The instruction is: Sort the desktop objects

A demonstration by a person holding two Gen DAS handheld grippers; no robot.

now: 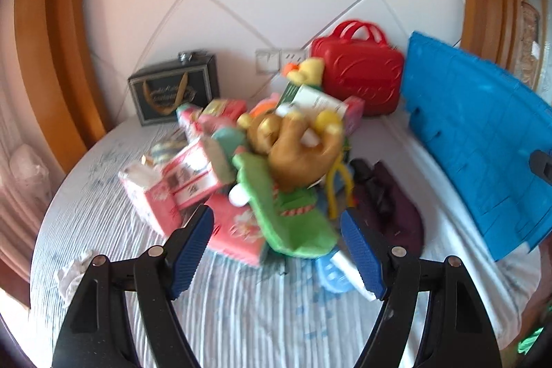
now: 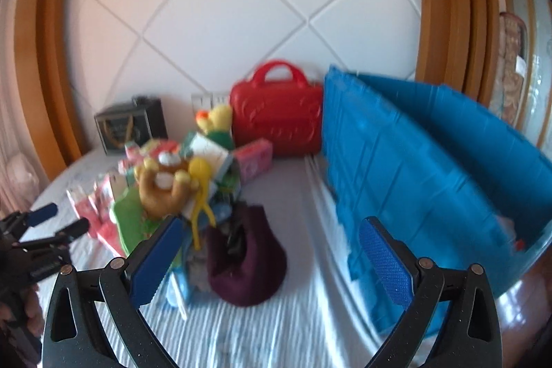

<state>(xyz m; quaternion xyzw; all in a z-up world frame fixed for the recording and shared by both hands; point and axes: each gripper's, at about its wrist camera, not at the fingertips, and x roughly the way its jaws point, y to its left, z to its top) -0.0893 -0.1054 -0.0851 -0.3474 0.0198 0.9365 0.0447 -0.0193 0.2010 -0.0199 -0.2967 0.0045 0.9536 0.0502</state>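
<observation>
Both the left gripper point(image 1: 276, 250) and right gripper point(image 2: 269, 264) stand wide and empty short of the toy pile point(image 1: 262, 161) mid-table beside the blue bin point(image 2: 431, 168); recommend taking the topmost bear point(image 1: 296, 147) first, squarely, without toppling boxes.

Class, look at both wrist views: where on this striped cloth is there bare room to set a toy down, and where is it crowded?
Free: the striped cloth left of the pink boxes, and the strip between the maroon pouch and the blue crate. Crowded: the central pile around the brown plush bear, back to the red case.
</observation>
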